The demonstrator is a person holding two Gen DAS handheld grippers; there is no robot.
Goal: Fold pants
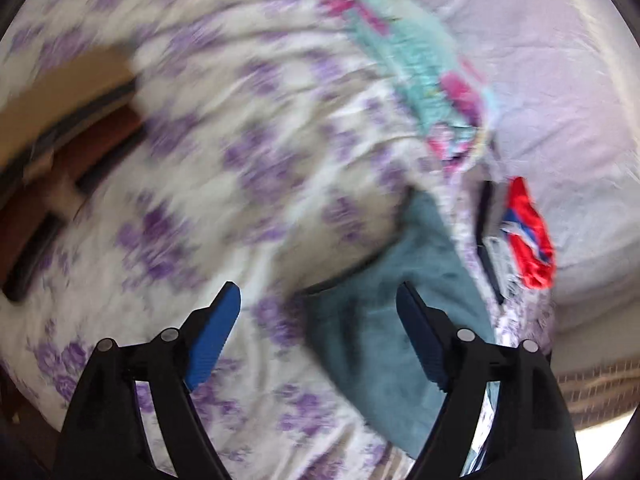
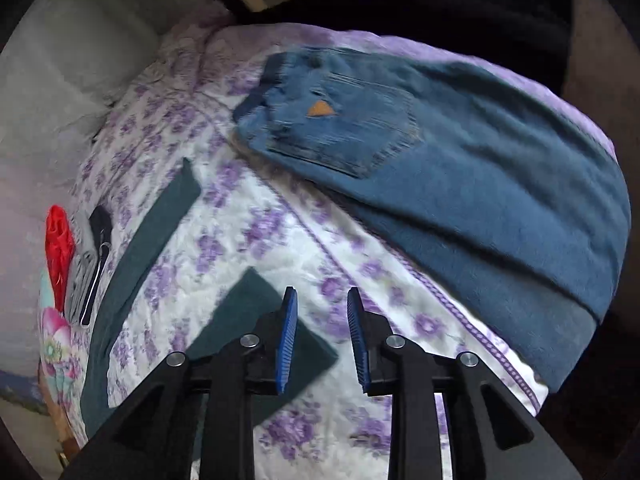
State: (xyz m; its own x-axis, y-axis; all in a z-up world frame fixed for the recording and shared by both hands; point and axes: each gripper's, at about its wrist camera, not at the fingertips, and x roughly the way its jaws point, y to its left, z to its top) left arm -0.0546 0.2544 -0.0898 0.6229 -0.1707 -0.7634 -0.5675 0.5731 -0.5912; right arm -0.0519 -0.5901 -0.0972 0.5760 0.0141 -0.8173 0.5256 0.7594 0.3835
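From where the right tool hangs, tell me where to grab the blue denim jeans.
Take the blue denim jeans at the waistband corner, coming from the bare quilt side, probably. That edge lies exposed on the floral purple quilt, pocket up, and the right tool is open and empty.

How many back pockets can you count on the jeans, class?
1: a pocket near the waistband of the jeans, lying on the bedspread. A second may be folded underneath.

Both wrist views overlook the bedspread, closely.
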